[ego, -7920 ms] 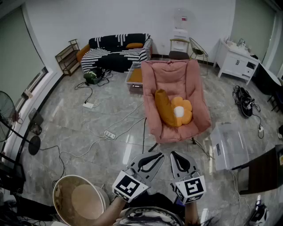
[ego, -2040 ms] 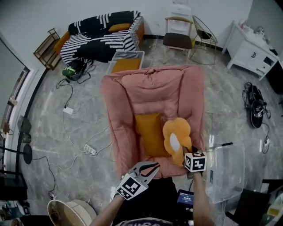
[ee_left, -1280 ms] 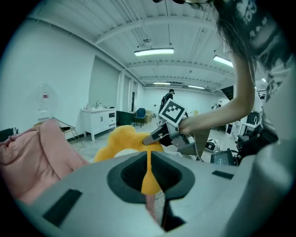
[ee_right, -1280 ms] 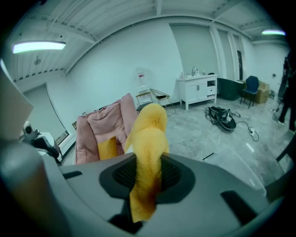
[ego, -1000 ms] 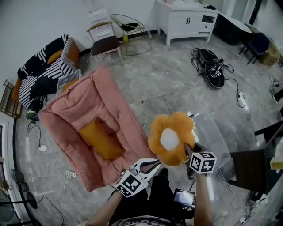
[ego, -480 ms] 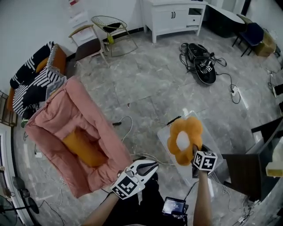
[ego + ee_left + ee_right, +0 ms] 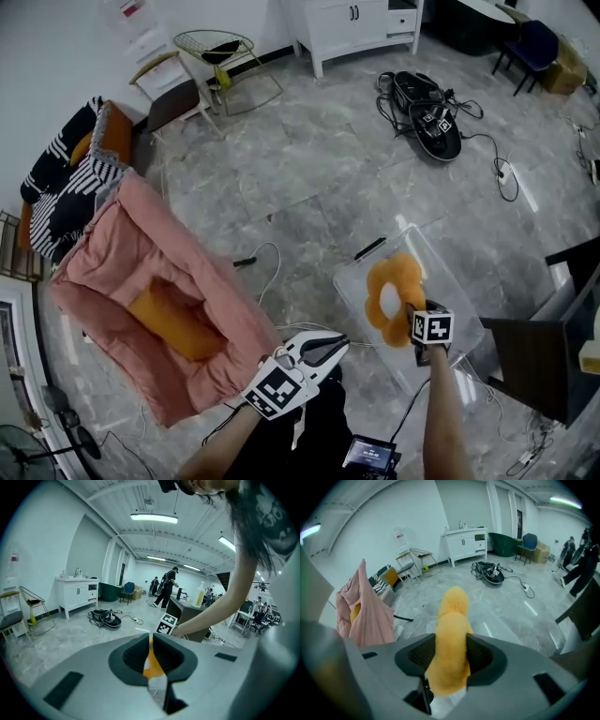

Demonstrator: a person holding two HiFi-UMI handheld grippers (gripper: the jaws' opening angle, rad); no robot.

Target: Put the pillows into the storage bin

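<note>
The orange flower pillow (image 7: 392, 298) hangs over the clear storage bin (image 7: 458, 312) on the floor, low inside its rim. My right gripper (image 7: 413, 315) holds the pillow's edge; its jaws are opening, and the pillow (image 7: 451, 634) still fills the gap and touches both pads. My left gripper (image 7: 333, 345) hovers shut and empty to the left of the bin. Through its narrow slit (image 7: 151, 641) a sliver of the orange pillow (image 7: 152, 665) shows. A second, plain orange pillow (image 7: 173, 321) lies on the pink lounge chair (image 7: 122, 267) at the left.
A cable (image 7: 265, 265) trails across the floor between chair and bin. Shoes and cords (image 7: 427, 111) lie farther out, before a white cabinet (image 7: 347, 23). A dark table (image 7: 539, 356) stands right of the bin. A striped sofa (image 7: 66, 187) is at the far left.
My right gripper has lowered the flower pillow from above the bin down into it. The view has swung from the chair toward the bin. The left gripper has stayed shut.
</note>
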